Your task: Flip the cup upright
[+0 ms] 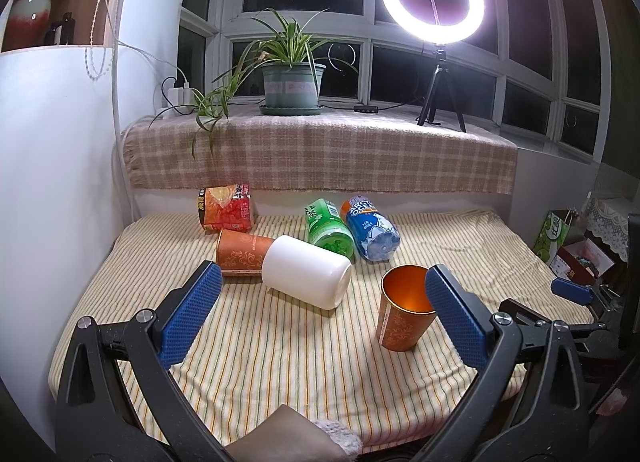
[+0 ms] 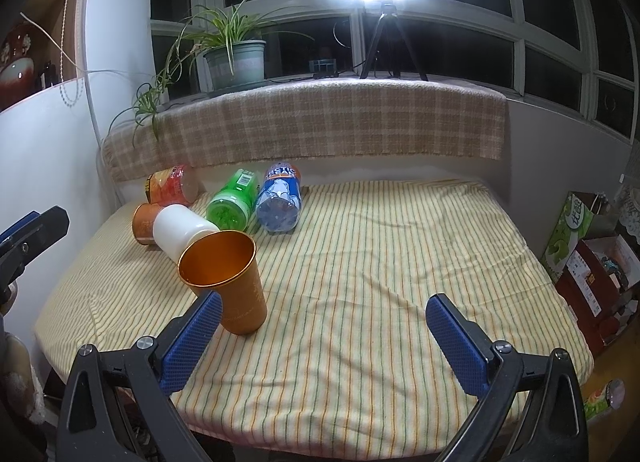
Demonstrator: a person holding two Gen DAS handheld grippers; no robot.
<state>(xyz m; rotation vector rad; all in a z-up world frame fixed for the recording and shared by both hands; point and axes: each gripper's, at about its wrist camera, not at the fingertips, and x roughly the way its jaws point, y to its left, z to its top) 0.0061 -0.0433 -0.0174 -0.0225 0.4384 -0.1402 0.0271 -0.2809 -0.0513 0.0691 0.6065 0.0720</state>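
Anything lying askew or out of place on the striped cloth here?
Yes. The white cup lies on its side against a toppled orange cup; both bottles also lie flat. Only the near orange cup stands upright. Nothing spilled.

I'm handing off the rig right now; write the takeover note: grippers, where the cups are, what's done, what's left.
Left gripper: open, empty, over the striped cloth.
Right gripper: open, empty.
Orange metal cup: upright, mouth up, free of both grippers.
White plastic cup and orange patterned cup: on their sides behind it, touching.
Done: one cup stands.
Left: probably stand up the white cup, then the patterned one.
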